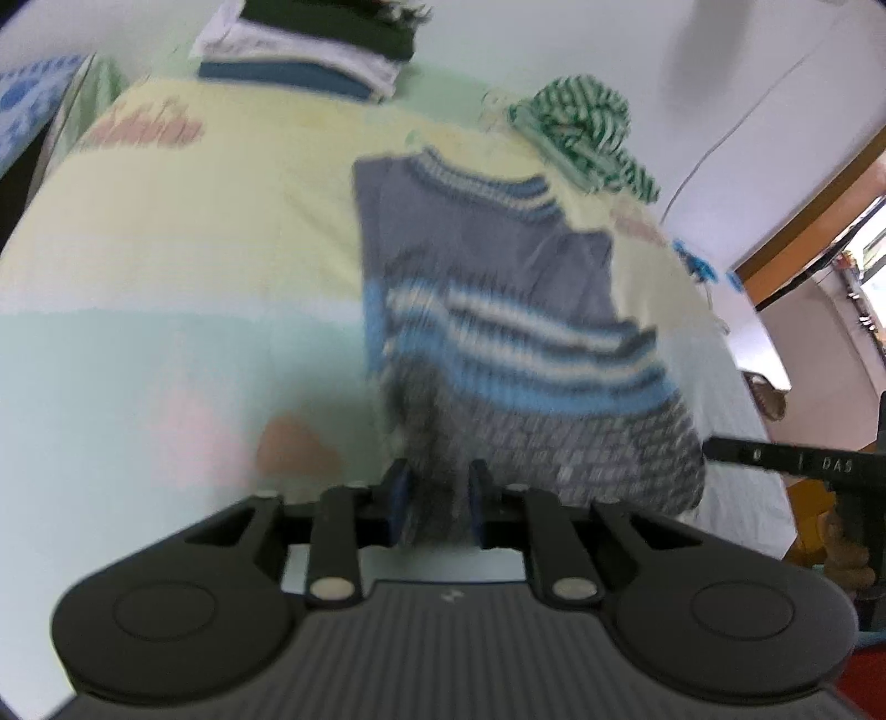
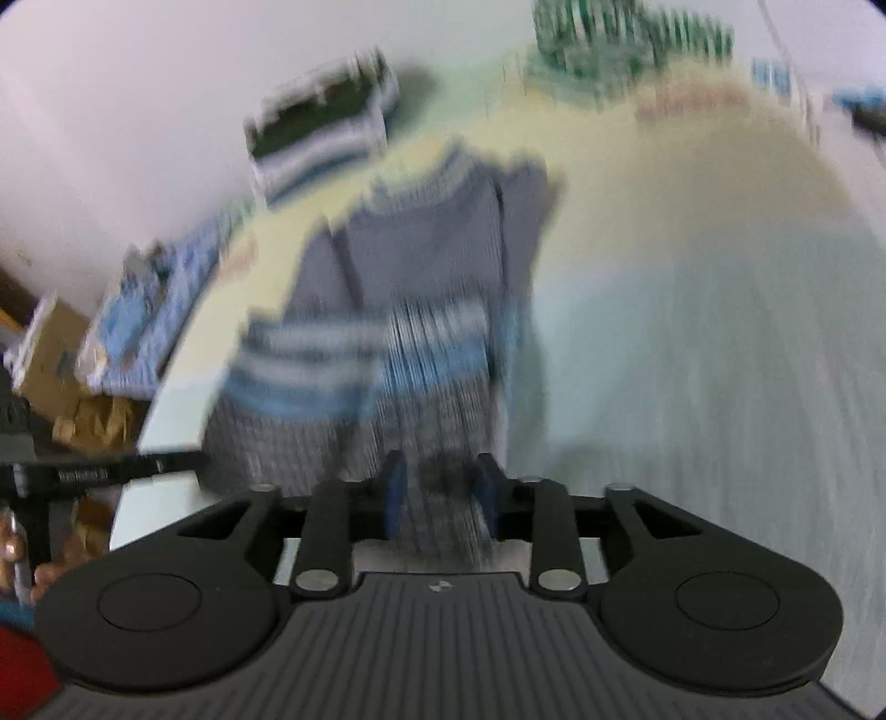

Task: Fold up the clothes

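Note:
A grey knitted sweater [image 1: 498, 288] with blue and white stripes lies on a pastel bedsheet [image 1: 166, 249], its striped collar at the far end. My left gripper [image 1: 437, 498] is shut on the near hem, and the fabric bunches up between the blue pads [image 1: 397, 495]. In the right wrist view the same sweater [image 2: 421, 266] is heavily blurred. My right gripper [image 2: 442, 492] has the hem between its pads [image 2: 394, 493], a little wider apart, and the cloth fills the gap. The near edge of the sweater is lifted off the bed toward both grippers.
A stack of folded clothes [image 1: 310, 50] sits at the far end of the bed near the white wall. A crumpled green-and-white striped garment [image 1: 581, 133] lies beyond the collar. A doorway [image 1: 830, 249] opens to the right. Cardboard boxes [image 2: 55, 360] and a blue patterned cloth [image 2: 144, 310] lie beside the bed.

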Demonstrator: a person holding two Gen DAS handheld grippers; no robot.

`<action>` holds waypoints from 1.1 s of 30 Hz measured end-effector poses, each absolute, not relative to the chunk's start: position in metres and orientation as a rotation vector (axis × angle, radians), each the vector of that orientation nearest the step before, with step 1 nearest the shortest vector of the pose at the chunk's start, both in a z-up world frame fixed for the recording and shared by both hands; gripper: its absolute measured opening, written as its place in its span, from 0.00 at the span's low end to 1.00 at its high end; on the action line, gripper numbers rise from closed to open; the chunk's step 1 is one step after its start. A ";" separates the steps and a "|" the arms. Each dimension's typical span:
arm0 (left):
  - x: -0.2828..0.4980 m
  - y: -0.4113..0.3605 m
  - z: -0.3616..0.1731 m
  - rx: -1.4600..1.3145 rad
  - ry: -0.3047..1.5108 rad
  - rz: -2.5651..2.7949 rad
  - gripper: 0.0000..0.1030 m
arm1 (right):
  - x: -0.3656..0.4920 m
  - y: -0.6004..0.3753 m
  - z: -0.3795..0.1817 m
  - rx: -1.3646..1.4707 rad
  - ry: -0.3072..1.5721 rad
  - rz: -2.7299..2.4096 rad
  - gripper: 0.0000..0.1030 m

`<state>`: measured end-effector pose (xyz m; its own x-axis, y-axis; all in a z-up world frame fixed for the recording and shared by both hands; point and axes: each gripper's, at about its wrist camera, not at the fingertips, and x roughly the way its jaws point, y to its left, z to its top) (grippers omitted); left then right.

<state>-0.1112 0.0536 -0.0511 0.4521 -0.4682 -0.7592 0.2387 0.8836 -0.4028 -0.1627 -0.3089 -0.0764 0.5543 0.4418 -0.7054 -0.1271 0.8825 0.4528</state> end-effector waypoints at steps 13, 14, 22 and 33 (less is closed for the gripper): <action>-0.050 0.025 -0.062 -0.100 0.910 -0.377 0.15 | -0.122 -0.283 -0.099 0.215 0.787 0.256 0.05; -0.047 0.027 -0.064 -0.119 0.910 -0.376 0.16 | -0.119 -0.285 -0.104 0.228 0.793 0.242 0.05; -0.039 0.014 -0.068 -0.053 0.858 -0.376 0.21 | -0.115 -0.286 -0.106 0.250 0.784 0.227 0.15; -0.068 0.036 -0.033 -0.105 0.772 -0.420 0.23 | -0.147 -0.295 -0.086 0.179 0.762 0.272 0.23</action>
<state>-0.0679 0.0361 -0.0332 0.6382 -0.4051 -0.6547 0.3293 0.9123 -0.2434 -0.1467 -0.2953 -0.0862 0.6910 0.3063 -0.6548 -0.1777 0.9500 0.2570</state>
